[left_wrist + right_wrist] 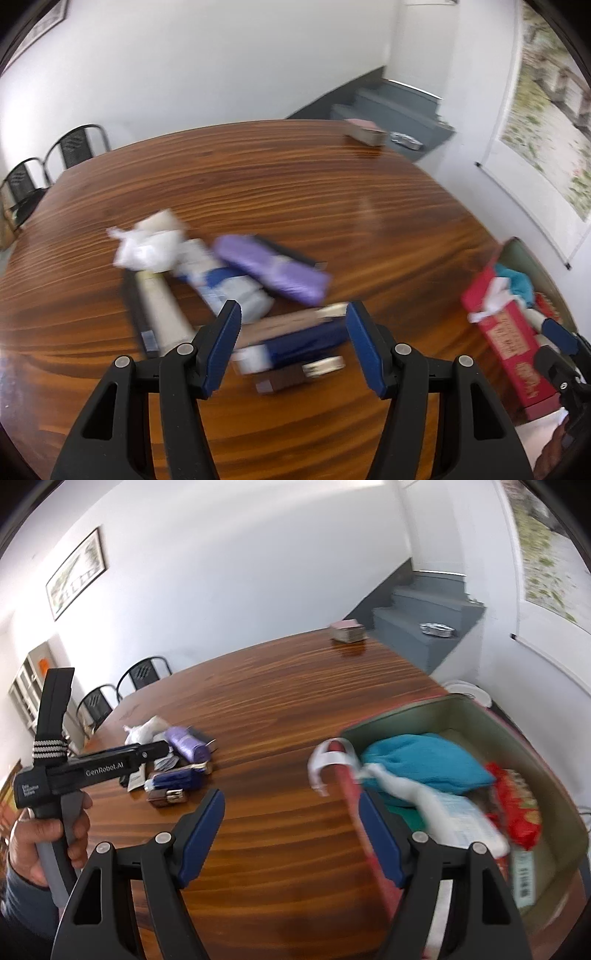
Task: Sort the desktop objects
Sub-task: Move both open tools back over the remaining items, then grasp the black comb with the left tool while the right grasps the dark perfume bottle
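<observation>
A pile of loose objects lies on the wooden table [295, 184]: a purple packet [269, 269], a blue-and-white packet [221, 284], a crumpled white bag [147, 247], a dark blue box [299, 343] and a small brown case [284, 380]. My left gripper [291, 343] is open, its fingers either side of the dark blue box, above it. My right gripper [291, 834] is open and empty beside a red box wall [351, 794]. The pile also shows in the right wrist view [173, 764], with the left gripper's body [92, 771] over it.
An open container [461, 709] at the table's right edge holds a teal cloth [424, 760], a white packet and red wrappers. A small box [347, 629] sits at the far table edge. Chairs [140, 672] stand behind the table, grey stairs [424, 609] beyond.
</observation>
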### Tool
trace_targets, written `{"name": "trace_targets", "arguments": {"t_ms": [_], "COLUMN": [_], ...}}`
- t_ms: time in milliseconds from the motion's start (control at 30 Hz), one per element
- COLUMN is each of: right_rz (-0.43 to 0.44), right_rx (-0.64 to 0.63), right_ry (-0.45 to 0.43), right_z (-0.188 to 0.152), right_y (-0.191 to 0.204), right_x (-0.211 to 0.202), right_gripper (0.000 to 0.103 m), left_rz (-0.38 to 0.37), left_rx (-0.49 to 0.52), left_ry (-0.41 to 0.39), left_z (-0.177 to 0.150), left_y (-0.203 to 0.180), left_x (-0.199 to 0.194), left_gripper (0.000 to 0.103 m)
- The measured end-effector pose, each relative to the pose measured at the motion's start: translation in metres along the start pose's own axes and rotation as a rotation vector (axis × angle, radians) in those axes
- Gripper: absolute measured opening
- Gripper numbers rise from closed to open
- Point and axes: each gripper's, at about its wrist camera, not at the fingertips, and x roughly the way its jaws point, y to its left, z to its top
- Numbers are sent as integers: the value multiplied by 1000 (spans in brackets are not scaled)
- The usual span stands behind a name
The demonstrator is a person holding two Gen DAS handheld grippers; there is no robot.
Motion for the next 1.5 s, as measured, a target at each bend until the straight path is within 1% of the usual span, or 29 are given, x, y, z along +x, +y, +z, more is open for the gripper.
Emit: {"name": "trace_targets", "arguments": {"t_ms": [233,367,533,600,667,800,1033,1167,1300,1500], "right_rz": [39,55,61,68,76,76,81,84,89,99], "right_rx": [6,6,5,9,13,12,27,27,21,14], "right_ry": [44,62,68,70,72,76,91,94,97,107], "right_z": [2,2,3,3,3,2,0,-1,-2,-3], "right_y": [26,39,52,56,58,60,56,56,58,60], "right_x": [32,46,59,64,68,73,77,78,79,81], "right_gripper": [79,79,79,79,79,79,79,79,79,79], "left_rz": [89,137,161,167,156,173,243,241,246,224], "left_rx": [-90,-113,-132,-134,-137,-138,-163,-179,-168,-113], "left_ry": [16,32,72,81,75,80,115,112,106,91], "left_z": [-9,-16,-22,-25,-26,-25,-33,-36,-34,-22], "left_y": [62,84,101,106,110,115,137,145,143,133], "left_x": [2,11,27,30,30,28,33,30,32,44], "left_gripper": [63,63,63,63,63,63,63,63,63,63]}}
